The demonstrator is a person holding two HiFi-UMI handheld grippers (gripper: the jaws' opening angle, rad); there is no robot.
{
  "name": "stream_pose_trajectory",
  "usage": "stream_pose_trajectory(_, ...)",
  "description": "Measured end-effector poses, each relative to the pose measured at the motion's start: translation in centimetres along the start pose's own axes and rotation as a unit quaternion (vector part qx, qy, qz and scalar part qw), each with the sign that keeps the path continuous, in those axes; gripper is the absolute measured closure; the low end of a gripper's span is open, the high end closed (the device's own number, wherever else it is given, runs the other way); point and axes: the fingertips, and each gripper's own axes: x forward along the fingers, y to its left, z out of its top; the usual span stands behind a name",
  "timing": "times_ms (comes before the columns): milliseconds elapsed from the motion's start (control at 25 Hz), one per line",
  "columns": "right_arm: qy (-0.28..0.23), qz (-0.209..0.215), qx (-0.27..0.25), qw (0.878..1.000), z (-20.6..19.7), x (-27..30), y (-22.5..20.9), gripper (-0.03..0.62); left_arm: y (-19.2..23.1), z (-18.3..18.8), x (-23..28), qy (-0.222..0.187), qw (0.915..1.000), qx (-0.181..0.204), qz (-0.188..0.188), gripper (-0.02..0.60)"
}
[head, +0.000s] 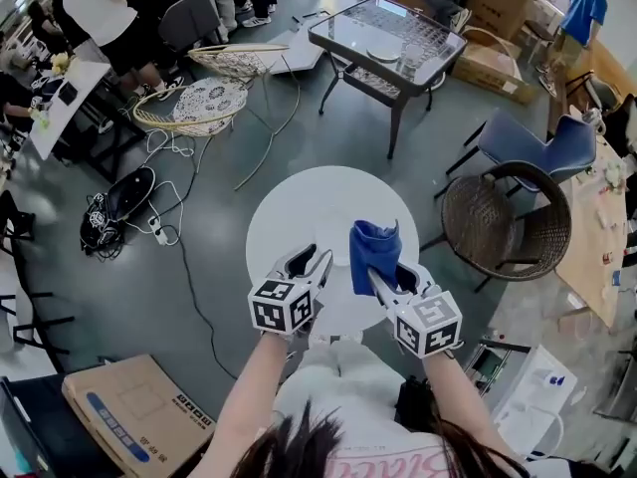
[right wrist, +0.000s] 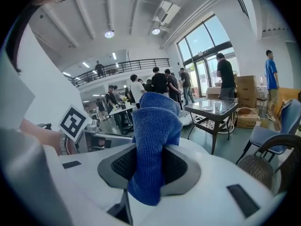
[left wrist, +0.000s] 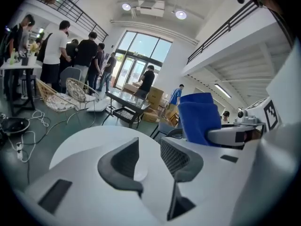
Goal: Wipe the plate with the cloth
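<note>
Blue cloth (right wrist: 155, 121) pinched in right gripper (right wrist: 149, 158) jaws, left gripper (left wrist: 149, 157) jaws apart, empty, over white table (head: 299, 207)

No legible text anywhere; pink lettering (head: 398, 463) on the white shirt (head: 338, 386) too partial for reading.

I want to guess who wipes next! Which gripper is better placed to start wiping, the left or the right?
Right, probably. The right gripper is already shut on the blue cloth above the white table. The left gripper is open, with nothing between its jaws.
</note>
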Motion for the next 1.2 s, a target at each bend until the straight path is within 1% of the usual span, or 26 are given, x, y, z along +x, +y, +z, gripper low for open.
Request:
stream_pose_trajectory(160, 0.01, -0.013, 0.013, 1.0, -1.7, 1.8, -0.8, 0.461, 2.9, -3.0, 2.3, 0.033, 0.9976, -0.061, 0.004, 0.44)
stream_pose_trajectory(320, 0.019, -0.024, 0.032, 0.999, -3.7, 3.2, -1.4, 0.462, 5.9, -5.8, 4.4, 0.065, 0.9913, -0.113, 0.015, 0.44)
stream_pose_trajectory(520, 0.04, -0.032, 0.046, 0.998, -6.2, 4.7, -2.1, 0.462, 8.7, -9.2, 7.2, 0.127, 0.9793, -0.155, 0.026, 0.44)
stream_pose_trajectory(720, 0.047, -0.041, 0.056, 0.996, -7.5, 6.1, -3.2, 0.462, 10.2, -10.8, 9.8, 0.163, 0.9668, -0.196, 0.023, 0.44)
stream_pose_trajectory(800, 0.047, -0.044, 0.06, 0.996, -7.8, 6.4, -3.7, 0.461, 10.6, -11.4, 10.5, 0.174, 0.9628, -0.204, 0.033, 0.44)
stream_pose_trajectory(960, 0.049, -0.047, 0.068, 0.995, -8.0, 7.0, -4.6, 0.461, 11.5, -12.1, 11.2, 0.197, 0.9561, -0.205, 0.07, 0.44)
stream_pose_trajectory(1080, 0.053, -0.047, 0.071, 0.995, -8.2, 7.4, -4.9, 0.462, 11.6, -12.1, 11.5, 0.215, 0.9543, -0.189, 0.087, 0.442)
stream_pose_trajectory(1160, 0.055, -0.046, 0.074, 0.995, -8.3, 7.7, -5.0, 0.461, 11.6, -12.1, 11.6, 0.234, 0.953, -0.167, 0.096, 0.471)
stream_pose_trajectory(1200, 0.056, -0.046, 0.076, 0.995, -8.4, 7.8, -5.0, 0.462, 11.6, -12.1, 11.6, 0.243, 0.9523, -0.157, 0.098, 0.472)
